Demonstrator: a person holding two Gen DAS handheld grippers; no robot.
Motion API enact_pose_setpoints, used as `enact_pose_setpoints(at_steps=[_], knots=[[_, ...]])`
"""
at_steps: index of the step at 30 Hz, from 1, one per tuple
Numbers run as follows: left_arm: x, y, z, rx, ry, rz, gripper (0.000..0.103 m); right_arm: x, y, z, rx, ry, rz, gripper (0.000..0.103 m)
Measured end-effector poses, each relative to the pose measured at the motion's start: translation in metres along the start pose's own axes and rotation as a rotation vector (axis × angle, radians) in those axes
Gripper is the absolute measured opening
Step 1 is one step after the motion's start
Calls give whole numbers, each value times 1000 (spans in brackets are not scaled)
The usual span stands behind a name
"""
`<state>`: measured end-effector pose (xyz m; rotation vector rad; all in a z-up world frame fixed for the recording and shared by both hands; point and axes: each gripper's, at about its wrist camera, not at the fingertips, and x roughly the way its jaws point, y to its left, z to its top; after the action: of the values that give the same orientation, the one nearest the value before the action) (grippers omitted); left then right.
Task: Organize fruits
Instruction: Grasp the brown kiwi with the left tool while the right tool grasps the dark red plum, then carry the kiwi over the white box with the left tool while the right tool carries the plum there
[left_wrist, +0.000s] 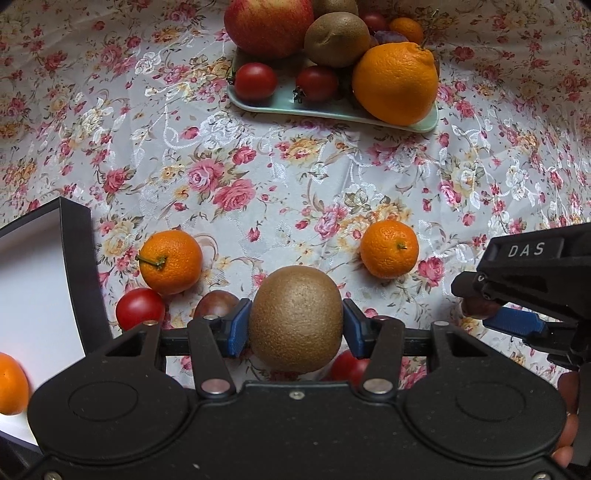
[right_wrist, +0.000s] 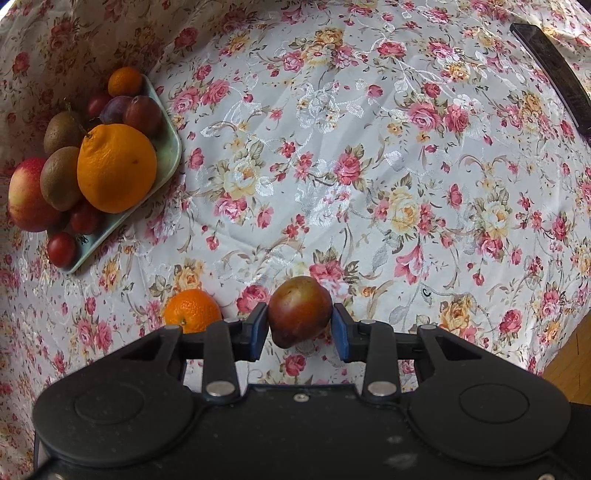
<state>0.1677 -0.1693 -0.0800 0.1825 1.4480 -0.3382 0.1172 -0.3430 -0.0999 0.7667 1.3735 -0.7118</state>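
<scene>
Key relation: pale green tray (left_wrist: 332, 110) lies straight ahead of left gripper (left_wrist: 295, 325), across open cloth; from right gripper (right_wrist: 300, 325) it sits well off to the left, far side. Left looks the nearer, more direct one, judging by its view.
Left jaws: clamped on kiwi (left_wrist: 296, 319), blue pads touching both flanks; kiwi's long axis runs roughly fwd/up, betw. the pads.
Right jaws: around a reddish-brown plum (right_wrist: 299, 312); left pad touching, right pad seems to touch or nearly so, treat as gripped. Plum tilted, narrow end down.
Tray load: apple (left_wrist: 269, 26), 2nd kiwi (left_wrist: 337, 38), big orange (left_wrist: 395, 83), cherry tomatoes (left_wrist: 255, 82), crowded. Free spot appears to be the front-left strip.
Loose on table: two mandarins (left_wrist: 171, 261) (left_wrist: 389, 249), a tomato (left_wrist: 140, 309), dark plum (left_wrist: 216, 303) just behind left pad.
Textures: kiwi fuzzy, matt, firm-ish; plum smooth, glossy, could slip; mandarins dimpled, stemmed; tray glazed, shallow rim, so round fruit may roll off.
Cloth: floral, slight sheen, creased, covers table (right_wrist: 369, 166).
Left edge: white box w/ black rim (left_wrist: 70, 258), one orange fruit inside.
</scene>
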Motion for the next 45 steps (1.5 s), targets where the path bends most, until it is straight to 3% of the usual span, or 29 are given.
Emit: enact_pose_setpoints(at_steps=[11, 31, 45], knots=[[-12, 0, -29, 8, -16, 2, 57, -16, -10, -37, -10, 1, 13, 37], [-27, -1, -64, -3, -43, 4, 57, -28, -27, -71, -6, 2, 23, 37], [-45, 40, -60, -78, -113, 48, 57, -27, 15, -86, -47, 1, 44, 37]])
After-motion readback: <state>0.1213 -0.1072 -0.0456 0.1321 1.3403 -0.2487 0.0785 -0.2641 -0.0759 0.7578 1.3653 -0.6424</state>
